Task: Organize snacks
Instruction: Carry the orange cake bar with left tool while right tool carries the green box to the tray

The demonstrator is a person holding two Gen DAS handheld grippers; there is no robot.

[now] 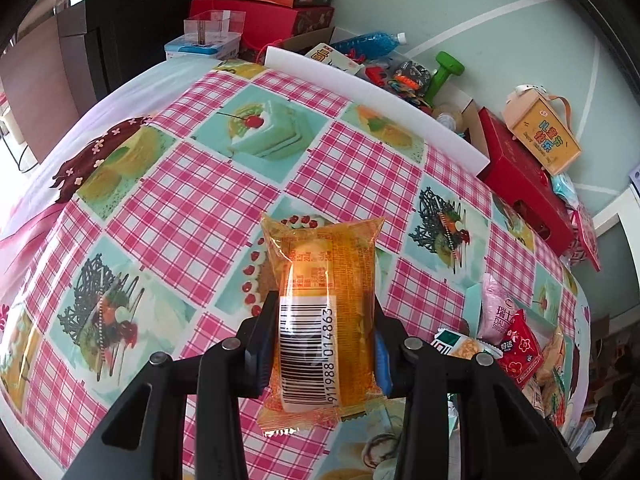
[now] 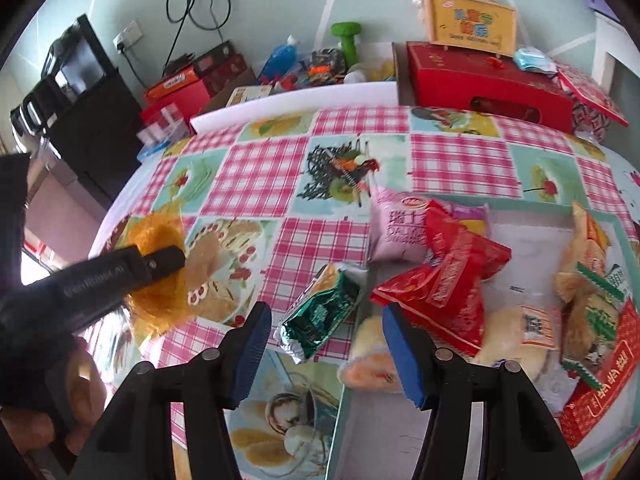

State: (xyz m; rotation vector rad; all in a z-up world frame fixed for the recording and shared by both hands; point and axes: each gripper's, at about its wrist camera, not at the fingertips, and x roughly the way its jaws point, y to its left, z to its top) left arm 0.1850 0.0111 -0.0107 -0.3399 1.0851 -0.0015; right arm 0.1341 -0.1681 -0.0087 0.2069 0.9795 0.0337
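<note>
Left gripper (image 1: 322, 344) has its jaws clenched on an orange snack packet (image 1: 324, 312), barcode side up, held above the bench (image 1: 224, 184) w/ its pink-check cake-print cloth; the packet's lower end sits between the black arms and its printed text is too small to read. In the right wrist view the same packet (image 2: 158, 276) shows only as a translucent orange patch, mostly hidden behind the dark body of the left gripper, and a hand (image 2: 52, 400) at the bottom-left edge is cut off and blurred. Right gripper (image 2: 324, 352) has its jaws released, nothing pressed between the blue pads; a green foil packet (image 2: 320, 314) lies on the cloth just ahead of the gap, tilted. Beside the right finger a pale yellow-orange packet (image 2: 372, 364) is smeared by blur, can't tell what it is. Further right is a heap of snacks: pink packet (image 2: 396, 232), red packets (image 2: 444, 280), more pale and green-striped ones partly overlapping, on a white tray (image 2: 532, 232) w/ a teal rim; the heap's right side is cut by the lens edge. At the bench's far side, red boxes (image 2: 488, 84), a yellow carry box (image 2: 470, 24) and a green dumbbell (image 2: 348, 36) stand among clutter that's hard to sort out.
</note>
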